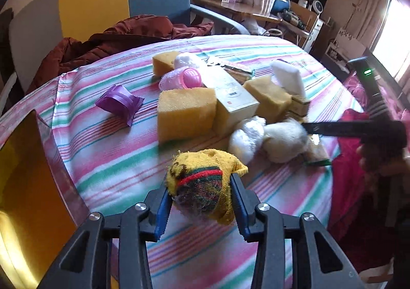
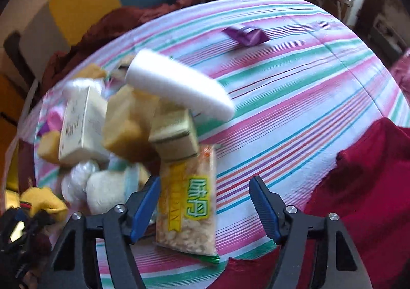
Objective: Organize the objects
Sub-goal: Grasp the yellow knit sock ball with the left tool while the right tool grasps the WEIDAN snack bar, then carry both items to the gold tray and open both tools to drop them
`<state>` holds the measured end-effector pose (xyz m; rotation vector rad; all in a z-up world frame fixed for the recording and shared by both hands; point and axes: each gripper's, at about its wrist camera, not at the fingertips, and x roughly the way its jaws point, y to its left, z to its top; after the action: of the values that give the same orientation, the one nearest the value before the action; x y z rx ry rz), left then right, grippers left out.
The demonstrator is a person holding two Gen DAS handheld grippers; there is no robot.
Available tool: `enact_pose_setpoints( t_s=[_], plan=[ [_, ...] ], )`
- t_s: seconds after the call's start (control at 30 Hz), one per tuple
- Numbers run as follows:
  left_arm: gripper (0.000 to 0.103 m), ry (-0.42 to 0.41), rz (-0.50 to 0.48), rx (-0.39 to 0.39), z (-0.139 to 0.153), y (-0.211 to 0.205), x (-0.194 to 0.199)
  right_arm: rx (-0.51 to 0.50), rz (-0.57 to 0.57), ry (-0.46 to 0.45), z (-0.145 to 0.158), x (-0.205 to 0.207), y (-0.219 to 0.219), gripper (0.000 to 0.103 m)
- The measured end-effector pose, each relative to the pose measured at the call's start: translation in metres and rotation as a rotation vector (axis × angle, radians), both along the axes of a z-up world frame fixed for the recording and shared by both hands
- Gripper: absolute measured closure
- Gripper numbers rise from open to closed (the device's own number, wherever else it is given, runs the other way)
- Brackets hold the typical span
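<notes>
Snack packet (image 2: 187, 212) lies between the right gripper (image 2: 205, 205) pads, nearer the left pad, no contact visible — long axis running away from the tongs toward the tan box (image 2: 176, 139). Jaws part open. Left gripper (image 1: 201, 198) clamps the yellow cloth bundle (image 1: 205, 186). Packet's near end is partly cut off; heap blurred.

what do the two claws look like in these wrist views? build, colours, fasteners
Both match: left claw and right claw have black plastic linkage arms with cut-out slots, round silver pivot screws, and blue ridged pads on tapered fingers. From the left view, the right unit's black body shows a green light. No cables visible.
</notes>
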<state>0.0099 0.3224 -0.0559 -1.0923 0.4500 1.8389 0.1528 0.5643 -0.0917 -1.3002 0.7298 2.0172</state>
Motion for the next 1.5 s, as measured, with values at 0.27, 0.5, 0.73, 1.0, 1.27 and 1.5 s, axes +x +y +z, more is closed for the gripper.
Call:
enact_pose_setpoints(
  t_s=[0.27, 0.5, 0.73, 1.0, 1.27, 1.5],
  plan=[
    [0.06, -0.004, 0.017, 0.051, 0.018, -0.022, 0.013, 0.045, 0.071, -0.113, -0.012, -0.007, -0.011, 0.049],
    [0.06, 0.029, 0.046, 0.114, 0.041, -0.052, 0.02, 0.026, 0.081, -0.078, 0.005, 0.012, -0.021, 0.056],
    [0.06, 0.02, 0.118, 0.177, 0.053, -0.089, 0.014, 0.008, 0.129, 0.041, 0.039, 0.054, -0.053, 0.056],
    [0.06, 0.016, 0.3, 0.202, 0.053, -0.156, -0.008, 0.041, 0.369, 0.218, 0.089, 0.003, -0.141, 0.055],
    [0.059, 0.058, 0.57, 0.138, 0.041, -0.252, -0.031, 0.005, 0.672, 0.27, 0.095, -0.095, -0.245, 0.055],
    [0.051, 0.066, 0.727, 0.062, 0.022, -0.307, -0.043, -0.04, 0.843, 0.265, 0.074, -0.155, -0.322, 0.055]
  ],
)
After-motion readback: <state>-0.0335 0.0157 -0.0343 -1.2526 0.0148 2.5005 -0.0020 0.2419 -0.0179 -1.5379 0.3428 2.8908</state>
